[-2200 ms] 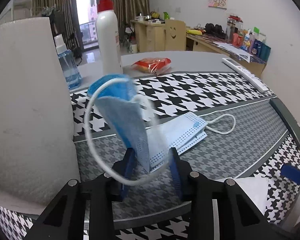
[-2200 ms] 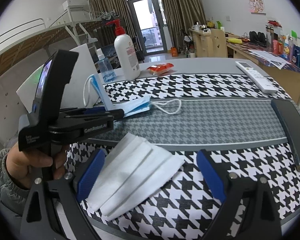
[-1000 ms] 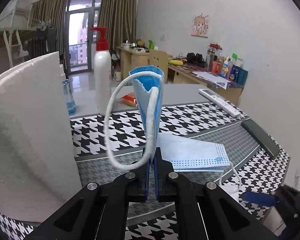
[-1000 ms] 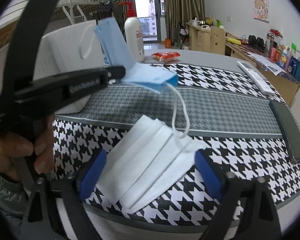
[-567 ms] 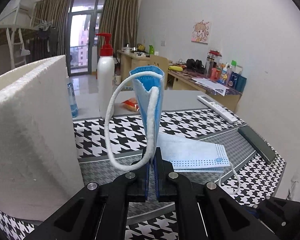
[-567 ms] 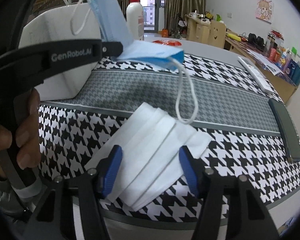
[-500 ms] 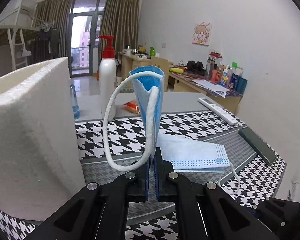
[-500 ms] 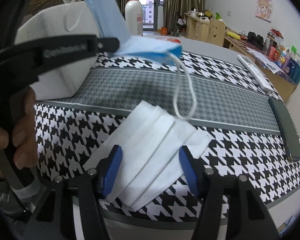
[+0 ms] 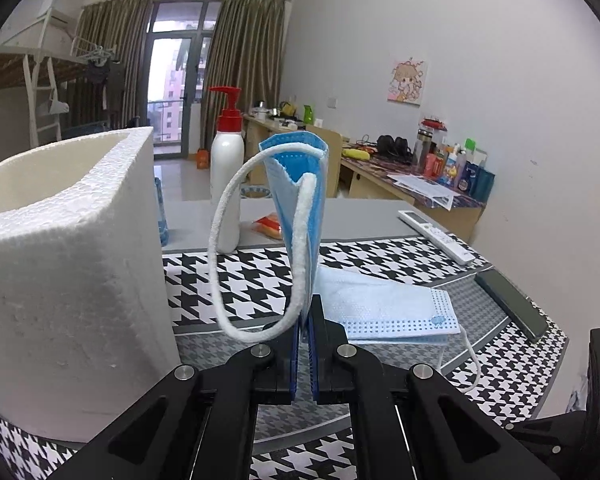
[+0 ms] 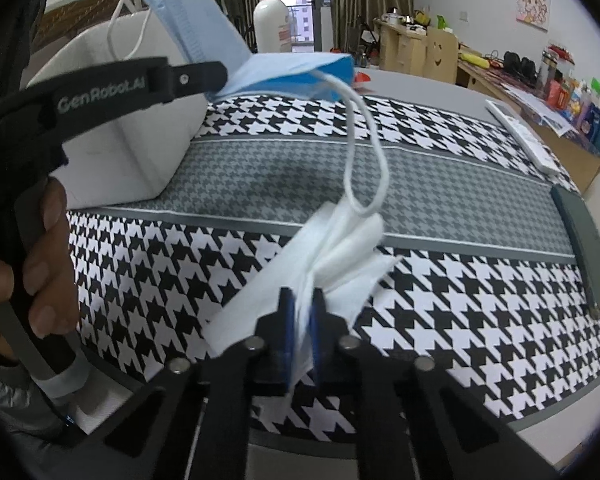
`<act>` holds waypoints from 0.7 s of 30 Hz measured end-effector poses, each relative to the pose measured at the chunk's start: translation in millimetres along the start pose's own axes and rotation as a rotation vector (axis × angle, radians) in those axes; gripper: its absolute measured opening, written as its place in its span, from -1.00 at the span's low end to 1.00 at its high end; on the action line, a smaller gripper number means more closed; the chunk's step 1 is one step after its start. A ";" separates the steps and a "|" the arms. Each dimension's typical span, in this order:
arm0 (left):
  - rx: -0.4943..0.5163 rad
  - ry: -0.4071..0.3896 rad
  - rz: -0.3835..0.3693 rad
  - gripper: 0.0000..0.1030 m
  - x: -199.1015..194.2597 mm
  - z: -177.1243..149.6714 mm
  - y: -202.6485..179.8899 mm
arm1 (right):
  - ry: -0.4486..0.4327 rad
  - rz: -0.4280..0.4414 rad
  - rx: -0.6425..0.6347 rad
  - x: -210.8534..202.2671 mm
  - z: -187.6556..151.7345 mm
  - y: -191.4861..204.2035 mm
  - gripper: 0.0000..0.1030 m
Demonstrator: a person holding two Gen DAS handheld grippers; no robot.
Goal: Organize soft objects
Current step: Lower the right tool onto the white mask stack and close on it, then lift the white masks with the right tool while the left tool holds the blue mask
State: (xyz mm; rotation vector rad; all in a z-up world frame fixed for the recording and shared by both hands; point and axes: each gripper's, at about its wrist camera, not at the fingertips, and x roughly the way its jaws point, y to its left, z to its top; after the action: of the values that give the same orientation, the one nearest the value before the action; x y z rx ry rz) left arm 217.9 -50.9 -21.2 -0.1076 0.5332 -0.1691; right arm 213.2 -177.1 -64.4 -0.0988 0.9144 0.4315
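Observation:
My left gripper [image 9: 304, 320] is shut on a blue face mask [image 9: 300, 200] and holds it above the table, its white ear loops hanging; it also shows in the right wrist view [image 10: 204, 20]. A white foam box [image 9: 60, 264] stands just left of it, open at the top. My right gripper [image 10: 302, 304] is shut on a white folded mask [image 10: 328, 248] and has its near edge pinched up off the houndstooth cloth [image 10: 460, 280]. The blue mask's hanging loop [image 10: 364, 152] reaches down to the white mask.
A white pump bottle [image 9: 227, 184], a blue bottle [image 9: 160, 216] and an orange packet [image 9: 270, 226] stand at the back. A white remote [image 9: 436, 236] and a dark phone [image 10: 584, 248] lie to the right. The person's hand [image 10: 40, 264] holds the left gripper.
My right gripper has closed from open onto the white mask and bunched it up. My left gripper has risen with the blue mask, level with the foam box's rim.

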 end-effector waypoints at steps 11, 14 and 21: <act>0.027 -0.058 -0.016 -0.92 -26.0 10.8 -4.0 | -0.115 0.006 0.054 -38.9 4.9 -18.0 -0.88; 0.024 -0.077 -0.013 -0.92 -35.2 16.8 -2.1 | -0.127 0.013 0.059 -44.3 2.2 -18.3 -0.88; 0.039 -0.146 0.014 -0.92 -58.0 32.4 -3.6 | -0.182 0.013 0.095 -60.5 7.2 -27.6 -0.88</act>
State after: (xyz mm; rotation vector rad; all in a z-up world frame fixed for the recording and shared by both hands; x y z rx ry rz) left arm 184.9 -41.7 35.9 -0.0779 0.3849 -0.1565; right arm 197.5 -219.6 -15.2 0.0332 0.7548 0.4013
